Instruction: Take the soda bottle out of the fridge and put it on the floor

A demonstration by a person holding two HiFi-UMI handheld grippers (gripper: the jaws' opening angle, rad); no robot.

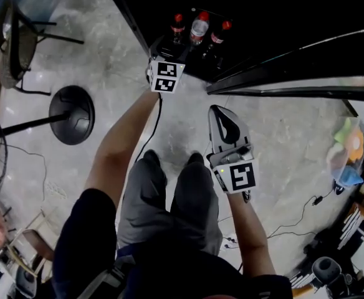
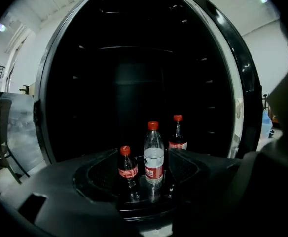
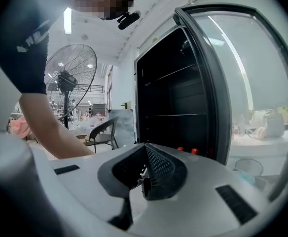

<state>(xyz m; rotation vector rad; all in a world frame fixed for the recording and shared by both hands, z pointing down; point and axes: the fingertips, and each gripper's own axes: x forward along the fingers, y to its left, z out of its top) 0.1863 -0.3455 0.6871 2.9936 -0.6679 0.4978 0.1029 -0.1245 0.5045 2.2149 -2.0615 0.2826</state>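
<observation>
The black fridge stands open, and three red-capped bottles stand on its lowest level. A dark soda bottle is on the left, a taller clear bottle in the middle, and another soda bottle on the right. My left gripper is just in front of them, open. In the left gripper view its jaws frame the left soda bottle and the clear bottle without touching them. My right gripper hangs back over the floor, shut and holding nothing.
The fridge's glass door swings open on the right. A round fan base and a chair stand on the left. Cables cross the marble floor. Bagged items lie at the far right.
</observation>
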